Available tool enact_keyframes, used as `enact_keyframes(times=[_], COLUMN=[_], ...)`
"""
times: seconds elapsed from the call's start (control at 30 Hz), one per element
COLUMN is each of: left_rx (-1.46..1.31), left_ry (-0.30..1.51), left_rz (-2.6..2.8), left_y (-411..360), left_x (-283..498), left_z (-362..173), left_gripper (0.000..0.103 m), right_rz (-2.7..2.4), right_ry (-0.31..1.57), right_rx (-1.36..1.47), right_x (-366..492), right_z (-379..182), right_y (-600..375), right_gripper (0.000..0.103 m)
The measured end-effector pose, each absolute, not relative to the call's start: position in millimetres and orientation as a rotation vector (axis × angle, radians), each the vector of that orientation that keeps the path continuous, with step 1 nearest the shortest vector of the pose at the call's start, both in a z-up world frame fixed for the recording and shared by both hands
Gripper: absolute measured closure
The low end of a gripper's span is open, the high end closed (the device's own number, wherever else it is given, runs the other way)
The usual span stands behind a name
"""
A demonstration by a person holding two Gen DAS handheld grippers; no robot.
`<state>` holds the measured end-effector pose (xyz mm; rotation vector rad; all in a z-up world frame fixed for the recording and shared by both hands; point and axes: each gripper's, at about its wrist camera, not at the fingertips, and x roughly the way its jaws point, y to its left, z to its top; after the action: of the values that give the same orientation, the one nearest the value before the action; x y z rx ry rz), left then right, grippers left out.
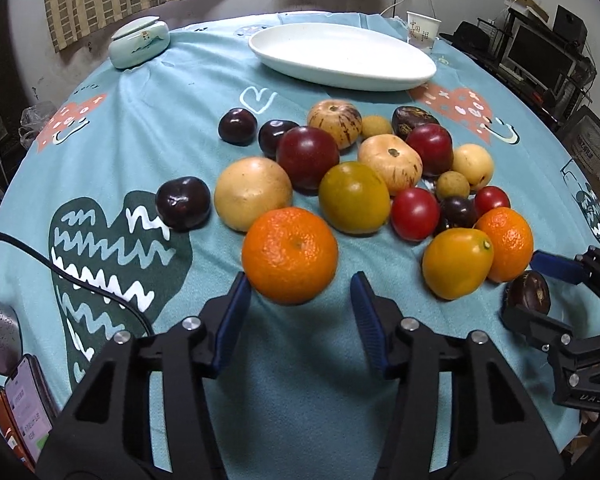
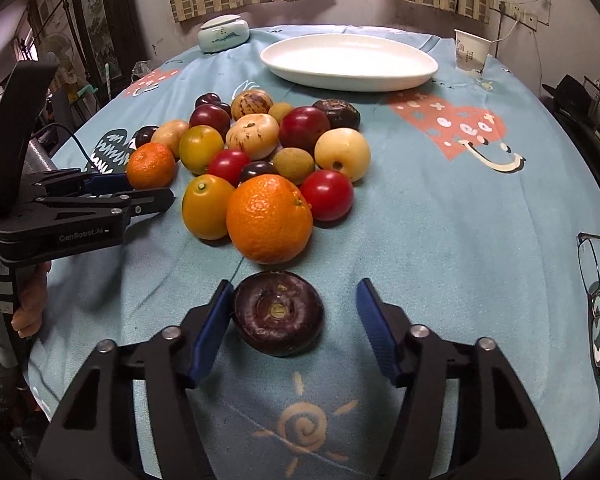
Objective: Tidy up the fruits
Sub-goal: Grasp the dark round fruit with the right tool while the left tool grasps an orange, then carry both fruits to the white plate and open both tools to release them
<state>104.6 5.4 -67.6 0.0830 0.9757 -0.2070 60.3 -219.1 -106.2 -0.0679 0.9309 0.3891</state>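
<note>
A heap of fruit lies on the teal cloth: oranges, red tomatoes, dark plums, yellow and tan fruits. In the left wrist view my left gripper (image 1: 298,292) stands open around the near side of a big orange (image 1: 290,254); its left pad is at the peel, and the right pad stands clear. In the right wrist view my right gripper (image 2: 294,300) is open around a dark brown round fruit (image 2: 278,312). The left pad touches it, but a gap remains at the right pad. A white oval plate (image 1: 341,58) lies empty at the far side.
A pale lidded jar (image 1: 140,42) and a paper cup (image 1: 423,30) stand near the plate. A black cable (image 1: 80,280) and a phone (image 1: 24,416) lie at the left edge. Eyeglasses (image 2: 591,276) rest at the right. A hand (image 2: 30,304) holds the left gripper.
</note>
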Motion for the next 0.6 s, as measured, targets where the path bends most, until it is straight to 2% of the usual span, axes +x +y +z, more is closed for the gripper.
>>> enact_keyframes(times=[0.07, 0.27, 0.4, 0.47, 0.5, 0.6], left_rx=[0.076, 0.041, -0.015, 0.008, 0.018, 0.042], left_ry=[0.969, 0.961, 0.946, 0.905, 0.887, 0.816], left_rz=[-0.198, -0.215, -0.234, -0.239, -0.243, -0.245], left_y=[7.8, 14.2, 21.1, 17.2, 14.7, 2.8], left_x=[103.7, 98.6, 95.7, 99.5, 103.2, 126.5], left_z=[-67.2, -65.6, -49.8, -28.7, -17.6, 23.5], left_gripper=[0.062, 0.065, 0.067, 0.085, 0.090, 0.090], right_rz=[0.400, 0.409, 0.396, 0.392, 0.385, 0.389], right_ry=[0.922, 0.919, 0.855, 0.813, 0.773, 0.694], right_rx=[-0.083, -0.118, -0.111, -0.105, -0.104, -0.056], right_x=[57.2, 50.2, 45.6, 50.3, 57.2, 83.0], right_z=[-105.7, -103.2, -83.3, -66.6, -50.8, -14.7], right_y=[-217.3, -217.2, -224.0, -226.5, -228.4, -234.2], right_gripper=[0.058, 0.059, 0.059, 0.059, 0.059, 0.059])
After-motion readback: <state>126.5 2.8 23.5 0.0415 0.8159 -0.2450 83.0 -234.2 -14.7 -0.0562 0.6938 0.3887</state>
